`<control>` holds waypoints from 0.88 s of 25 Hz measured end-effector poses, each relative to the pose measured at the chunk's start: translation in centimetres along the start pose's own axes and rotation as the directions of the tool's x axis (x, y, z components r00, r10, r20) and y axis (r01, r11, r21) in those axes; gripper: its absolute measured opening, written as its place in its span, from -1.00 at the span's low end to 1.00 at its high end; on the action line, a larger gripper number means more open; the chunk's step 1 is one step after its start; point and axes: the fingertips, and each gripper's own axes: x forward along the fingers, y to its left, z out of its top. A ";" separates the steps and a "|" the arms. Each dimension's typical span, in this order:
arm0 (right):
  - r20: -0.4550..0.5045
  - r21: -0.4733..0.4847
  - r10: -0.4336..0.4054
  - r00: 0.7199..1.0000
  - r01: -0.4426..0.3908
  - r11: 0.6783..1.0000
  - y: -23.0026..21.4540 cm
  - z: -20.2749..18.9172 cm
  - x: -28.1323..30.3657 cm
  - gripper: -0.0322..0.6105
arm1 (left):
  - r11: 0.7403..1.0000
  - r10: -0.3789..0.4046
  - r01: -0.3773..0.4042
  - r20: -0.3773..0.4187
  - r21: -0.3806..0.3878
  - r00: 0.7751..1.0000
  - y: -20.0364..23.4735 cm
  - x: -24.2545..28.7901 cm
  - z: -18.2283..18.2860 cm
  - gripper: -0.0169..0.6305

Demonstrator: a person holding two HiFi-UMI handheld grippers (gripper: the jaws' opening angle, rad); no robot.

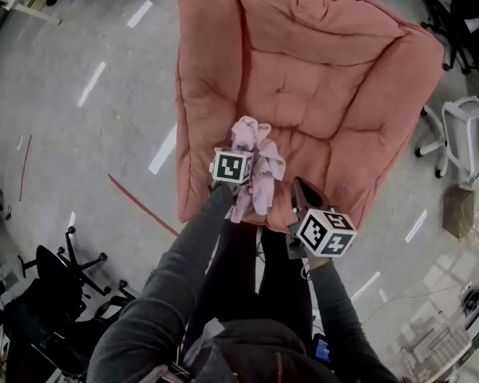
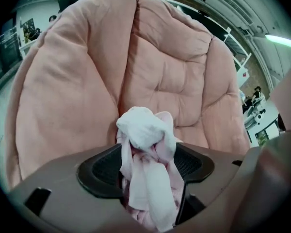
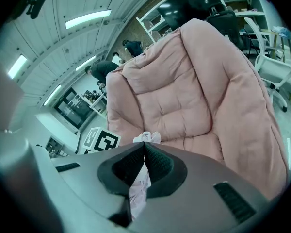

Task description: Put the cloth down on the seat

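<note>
Sprawling seat (image 1: 319, 94): the big pink padded cushion is filling the frame, lying open toward the person.
Cloth (image 1: 255, 164): the pale pink bundle is sitting at the seat's front edge, its long axis running from the cushion back toward the person, the near end trailing over the lip.
Left gripper (image 2: 146, 168): jaws are standing wide apart, the cloth hanging between them, bunched end up.
Right gripper (image 3: 144, 148): jaws are pressing together on nothing, hovering just beside the cloth.
</note>
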 end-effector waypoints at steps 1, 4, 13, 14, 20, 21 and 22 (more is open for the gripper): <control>0.001 -0.003 0.004 1.000 -0.004 1.000 0.2 0.0 -0.2 -0.87 | 1.000 0.000 0.000 0.002 -0.008 1.000 0.0 -0.5 -0.3 0.07; -0.003 -0.009 0.011 1.000 -0.011 1.000 0.7 -0.3 -0.9 -0.87 | 1.000 0.003 -0.003 0.001 -0.019 1.000 0.1 -2.5 -1.5 0.08; 0.015 0.014 0.013 1.000 -0.014 1.000 1.7 -0.5 -3.6 -0.87 | 0.997 -0.050 0.054 0.072 -0.053 0.996 -2.8 -8.3 -2.6 0.07; 0.018 0.015 0.016 1.000 -0.016 1.000 1.8 -0.4 -3.9 -0.87 | 0.996 -0.063 0.067 0.088 -0.051 0.994 -3.5 -8.9 -2.3 0.08; 0.044 0.004 0.033 0.998 -0.033 0.999 3.0 0.5 -5.2 -0.87 | 0.989 -0.136 0.144 0.222 -0.019 0.965 -7.8 -13.8 0.9 0.07; 0.050 0.001 0.036 0.998 -0.037 0.999 3.3 0.7 -5.5 -0.87 | 0.987 -0.150 0.159 0.242 -0.015 0.959 -8.5 -14.8 1.3 0.07; 0.055 -0.003 0.040 0.998 -0.040 0.999 3.5 1.0 -5.7 -0.87 | 0.985 -0.162 0.171 0.261 -0.010 0.952 -9.2 -15.6 1.7 0.07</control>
